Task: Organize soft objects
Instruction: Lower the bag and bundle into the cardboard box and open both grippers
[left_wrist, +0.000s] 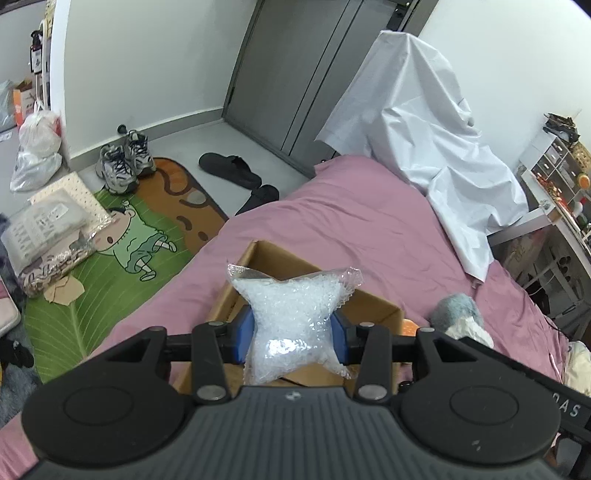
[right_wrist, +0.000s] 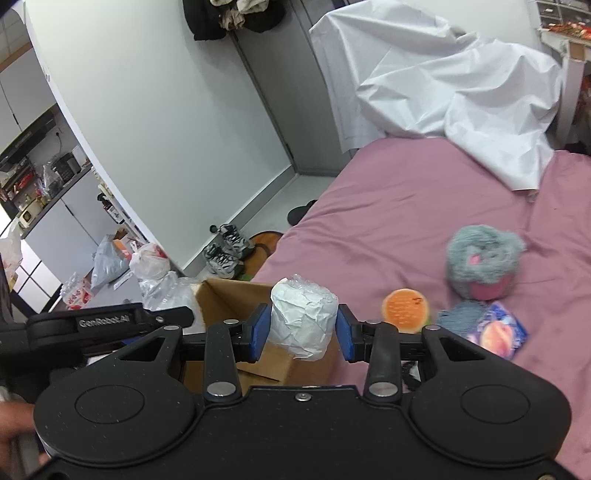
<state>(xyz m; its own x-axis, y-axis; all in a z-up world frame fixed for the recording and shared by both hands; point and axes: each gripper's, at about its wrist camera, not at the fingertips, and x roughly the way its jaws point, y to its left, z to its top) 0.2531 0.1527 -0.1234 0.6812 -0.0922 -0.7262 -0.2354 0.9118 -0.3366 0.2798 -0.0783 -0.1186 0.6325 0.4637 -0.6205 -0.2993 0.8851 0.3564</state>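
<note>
Bedroom scene: a bed (left_wrist: 369, 225) with a smooth pink sheet fills the middle of both views, a crumpled white cloth (left_wrist: 424, 147) draped over its far end at upper right, grey doors and white walls behind.

Left gripper (left_wrist: 294, 334), lower centre of the left-wrist view, points steeply downward; its blue pads (left_wrist: 245, 328) are clamped on a clear bag (left_wrist: 295, 325) of translucent pellets, pinched at the waist so that its four corners flare out. The bag hangs directly over an open cardboard box (left_wrist: 373, 306) on the bed; what lies inside the box is hidden.

Right gripper (right_wrist: 300, 328), lower centre of the right-wrist view, also tilts downward; its blue pads (right_wrist: 345, 336) are closed on a white roll (right_wrist: 304, 321), cylindrical, crinkled and wrapped in thin plastic. The roll is at the near corner of the box (right_wrist: 229, 295), above its edge. The left gripper's black body appears at the left edge, beside the box, with part of a hand at lower left.

On the sheet at right lie a fuzzy grey plush (right_wrist: 484, 258) with a pink base, a round orange burger toy (right_wrist: 406, 310), and a glossy packet (right_wrist: 498, 332) with a peach picture.

Floor, left-wrist view, left side: a green cartoon mat (left_wrist: 122, 251), grey sneakers (left_wrist: 123, 162), black slippers (left_wrist: 231, 170), and plastic bags (left_wrist: 37, 147).
</note>
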